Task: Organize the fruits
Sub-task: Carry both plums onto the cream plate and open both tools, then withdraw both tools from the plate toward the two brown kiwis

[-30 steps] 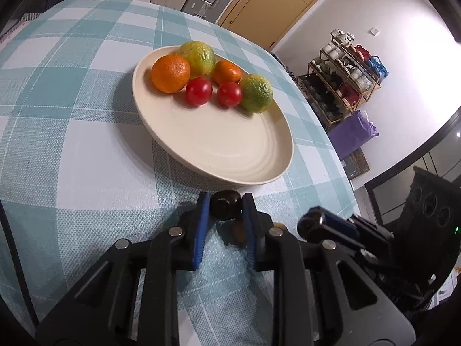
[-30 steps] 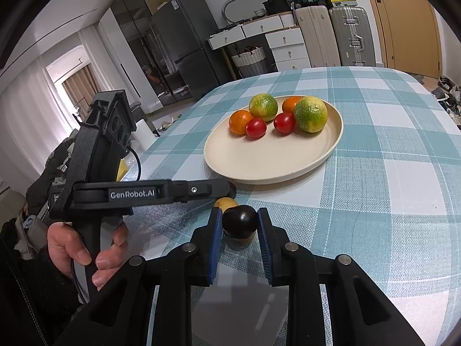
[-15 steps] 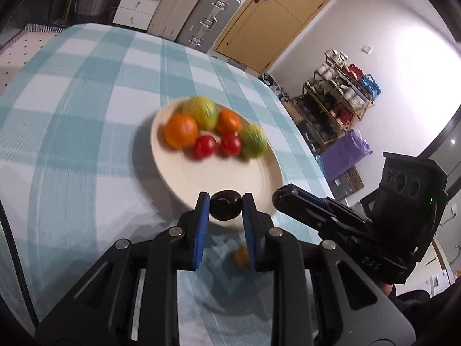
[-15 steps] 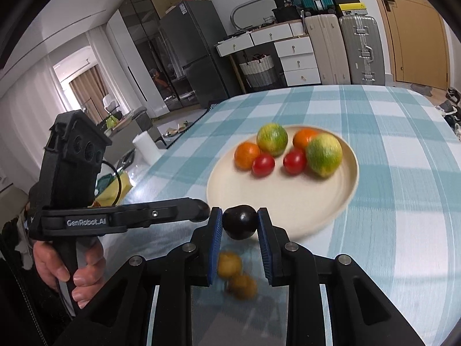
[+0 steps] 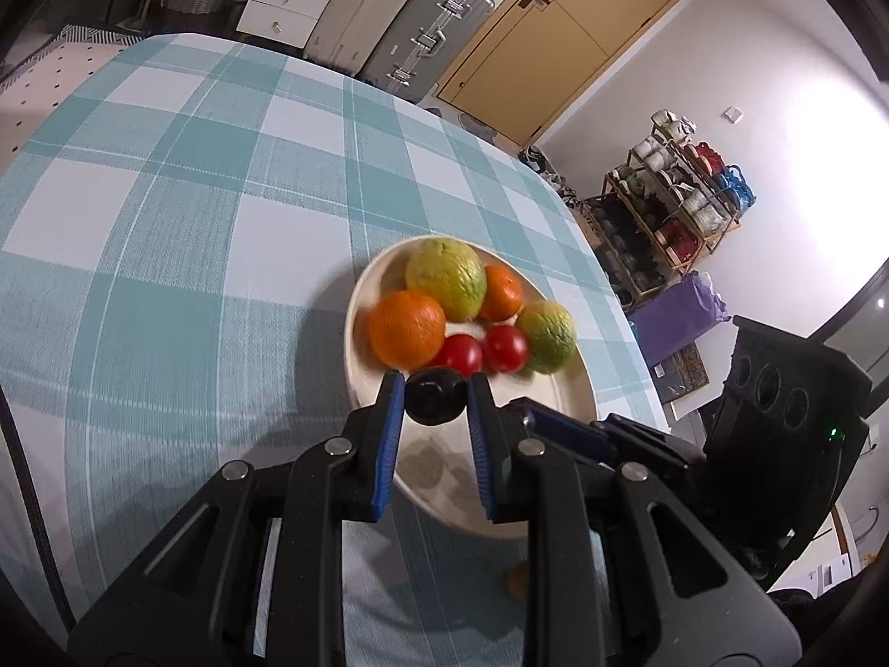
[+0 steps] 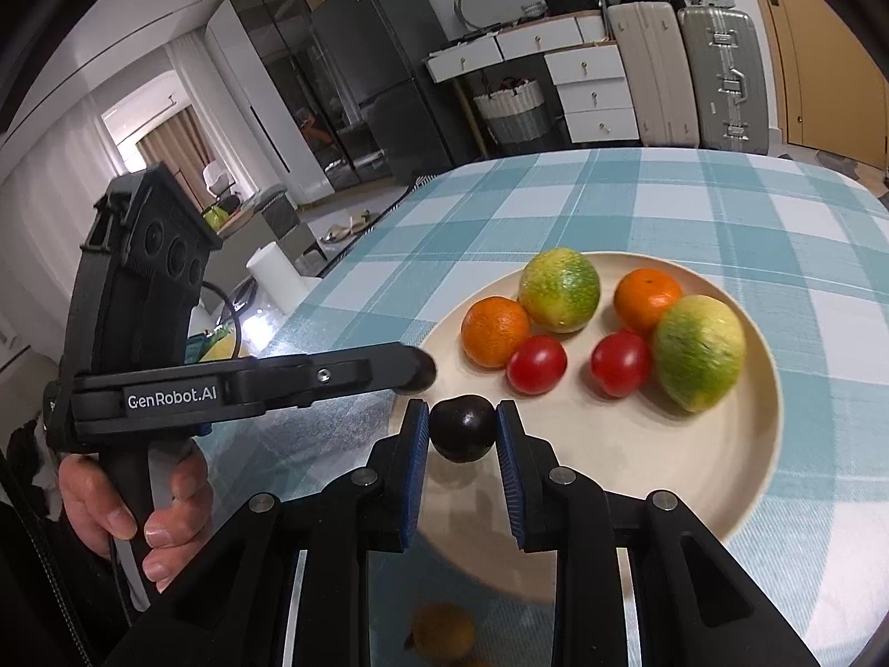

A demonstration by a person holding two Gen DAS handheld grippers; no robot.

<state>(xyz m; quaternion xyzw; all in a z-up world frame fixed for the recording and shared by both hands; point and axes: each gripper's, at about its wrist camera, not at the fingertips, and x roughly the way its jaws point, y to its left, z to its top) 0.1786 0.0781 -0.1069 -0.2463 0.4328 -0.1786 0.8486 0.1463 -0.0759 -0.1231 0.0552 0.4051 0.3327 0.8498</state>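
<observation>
A cream plate (image 5: 561, 492) (image 6: 655, 478) on the checked cloth holds two oranges, two green-yellow citrus and two red tomatoes (image 6: 537, 364). My left gripper (image 5: 434, 403) is shut on a dark plum (image 5: 435, 402) and holds it above the plate's near rim. My right gripper (image 6: 463, 428) is shut on another dark plum (image 6: 464, 427) above the plate's near part. The left gripper (image 6: 416, 369) shows from the side in the right wrist view, just left of the right one. A small brown fruit (image 6: 441, 631) (image 5: 518, 589) lies on the cloth below the plate.
The table (image 5: 166, 211) with the teal checked cloth stretches left and far of the plate. Suitcases and drawers (image 6: 717, 72) stand beyond its far edge. A shelf rack (image 5: 678, 205) stands right of the table. A white roll (image 6: 276, 280) stands off the left edge.
Both grippers have lifted with their plums from the cloth and moved forward over the plate's near part. The small brown fruits stayed on the cloth behind them.
</observation>
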